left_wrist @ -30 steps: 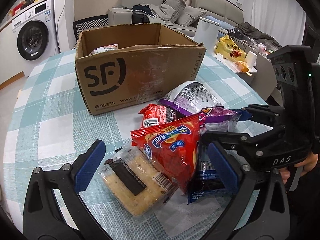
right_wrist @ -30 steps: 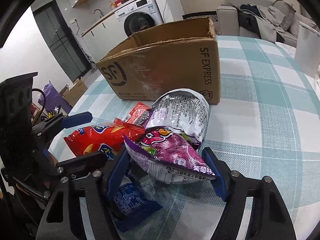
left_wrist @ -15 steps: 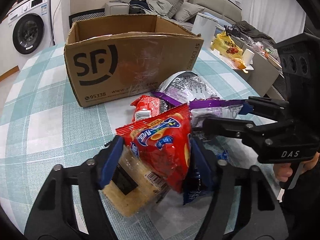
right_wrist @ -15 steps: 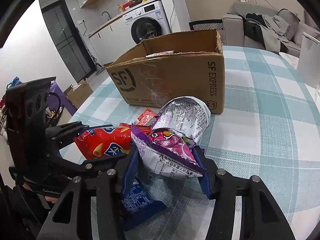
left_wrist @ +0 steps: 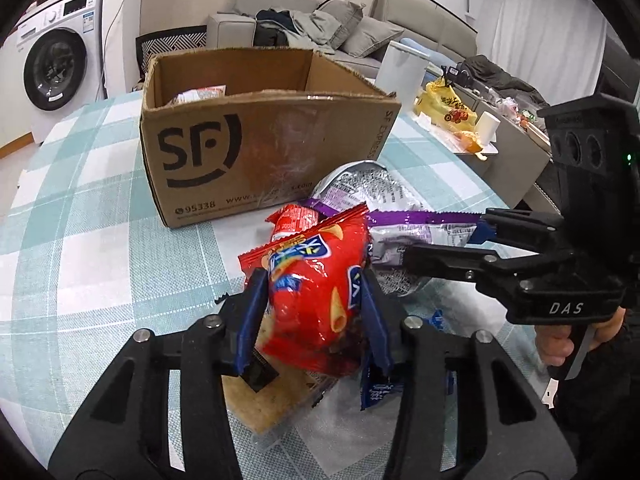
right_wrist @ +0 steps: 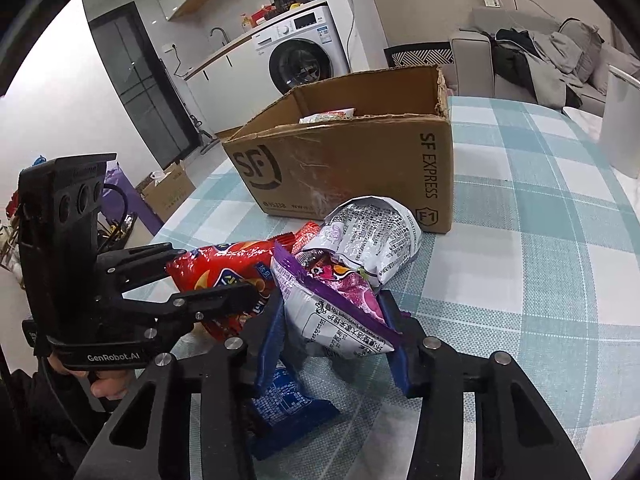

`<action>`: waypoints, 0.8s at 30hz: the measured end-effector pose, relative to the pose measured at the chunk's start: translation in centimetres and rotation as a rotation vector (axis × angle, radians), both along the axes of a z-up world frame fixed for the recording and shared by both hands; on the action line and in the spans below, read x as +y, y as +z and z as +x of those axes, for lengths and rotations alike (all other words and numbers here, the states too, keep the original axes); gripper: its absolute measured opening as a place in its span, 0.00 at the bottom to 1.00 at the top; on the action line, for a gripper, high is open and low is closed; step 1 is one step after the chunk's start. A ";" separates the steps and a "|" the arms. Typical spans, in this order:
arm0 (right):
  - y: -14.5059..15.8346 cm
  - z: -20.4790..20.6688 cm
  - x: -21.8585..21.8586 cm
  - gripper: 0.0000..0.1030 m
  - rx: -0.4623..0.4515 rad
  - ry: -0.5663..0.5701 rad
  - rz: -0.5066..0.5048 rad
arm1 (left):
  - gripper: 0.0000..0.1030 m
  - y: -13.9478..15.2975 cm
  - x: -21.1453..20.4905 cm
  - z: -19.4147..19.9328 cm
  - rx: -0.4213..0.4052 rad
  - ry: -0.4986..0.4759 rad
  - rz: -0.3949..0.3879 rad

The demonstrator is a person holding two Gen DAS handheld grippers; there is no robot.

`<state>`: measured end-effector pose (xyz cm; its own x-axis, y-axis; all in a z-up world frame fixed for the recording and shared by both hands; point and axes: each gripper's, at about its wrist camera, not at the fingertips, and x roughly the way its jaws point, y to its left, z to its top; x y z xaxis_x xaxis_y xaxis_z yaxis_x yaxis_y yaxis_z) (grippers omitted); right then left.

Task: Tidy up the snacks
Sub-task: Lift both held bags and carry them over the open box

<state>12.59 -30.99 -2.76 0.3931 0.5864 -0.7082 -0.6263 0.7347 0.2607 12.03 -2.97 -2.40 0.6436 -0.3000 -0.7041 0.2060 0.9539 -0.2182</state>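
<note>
My left gripper (left_wrist: pixel 314 320) is shut on a red chip bag (left_wrist: pixel 316 280) and holds it just above the table; it also shows in the right wrist view (right_wrist: pixel 220 268). My right gripper (right_wrist: pixel 334 334) is shut on a purple snack bag (right_wrist: pixel 336 304), seen in the left wrist view (left_wrist: pixel 412 226). The open SF cardboard box (left_wrist: pixel 256 148) stands behind, with a packet inside (left_wrist: pixel 200 94). A silver bag (right_wrist: pixel 372 232), a small red packet (left_wrist: pixel 294 218), a cracker pack (left_wrist: pixel 268 396) and a blue packet (right_wrist: pixel 284 404) lie on the table.
The table has a teal checked cloth (left_wrist: pixel 80 240). A white cylinder (right_wrist: pixel 624 128) stands at the right. A side table with a yellow bag (left_wrist: pixel 448 108) is beyond the table edge. A washing machine (left_wrist: pixel 56 64) and a sofa (left_wrist: pixel 320 20) are behind.
Both grippers closed from open: the left onto the red chip bag, the right onto the purple bag. Both bags have lifted a little off the pile.
</note>
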 end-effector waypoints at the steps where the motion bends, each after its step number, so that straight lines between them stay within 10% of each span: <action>1: 0.1 -0.1 0.0 0.44 -0.003 0.003 0.002 | 0.40 0.0 0.1 0.0 -0.004 -0.003 -0.002; 24: 2.4 -0.5 -1.7 0.42 -0.014 0.012 0.114 | 0.37 3.3 2.1 -2.2 -0.078 -0.006 -0.083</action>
<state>12.11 -32.70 -0.36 0.3953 0.6678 -0.6307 -0.6391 0.6931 0.3333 9.80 -0.89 0.85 0.6938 -0.3591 -0.6242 0.2309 0.9320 -0.2795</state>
